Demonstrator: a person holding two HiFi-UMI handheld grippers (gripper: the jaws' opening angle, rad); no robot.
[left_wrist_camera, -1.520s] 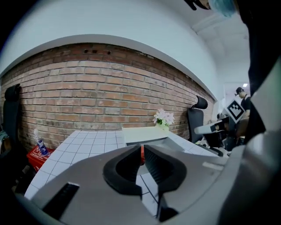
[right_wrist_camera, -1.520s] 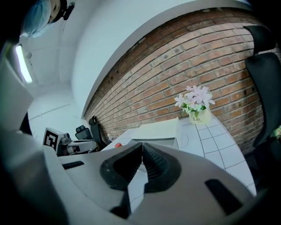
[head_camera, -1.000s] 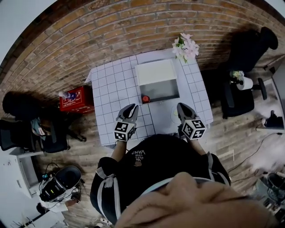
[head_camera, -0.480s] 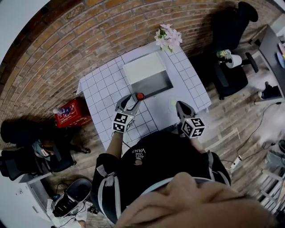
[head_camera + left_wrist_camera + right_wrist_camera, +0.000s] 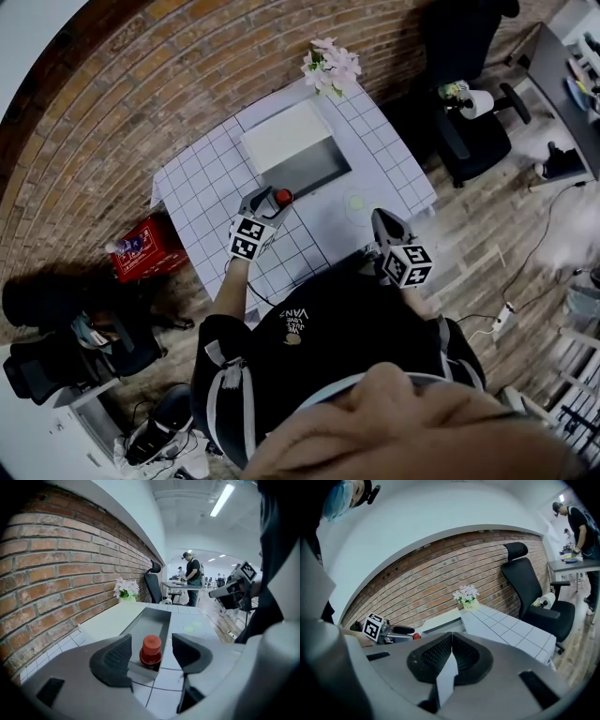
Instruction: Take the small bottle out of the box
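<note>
At centre left of the head view, the left tool is seen with its jaws opening wide. The small bottle is framed between them, untouched, upright in the near corner of the box on the tabletop. At centre right, the right tool is held with its jaws pressed together.

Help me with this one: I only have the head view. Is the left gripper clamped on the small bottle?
Observer: No. The left gripper view shows the left gripper opening its jaws. The small bottle stands between them, and neither pad touches it.
Operator: Is it out of the box?
Observer: Apparently not. The near wall of the box hides its base.
Operator: And the right gripper?
Observer: The right gripper has its jaws shut together with nothing between them.
</note>
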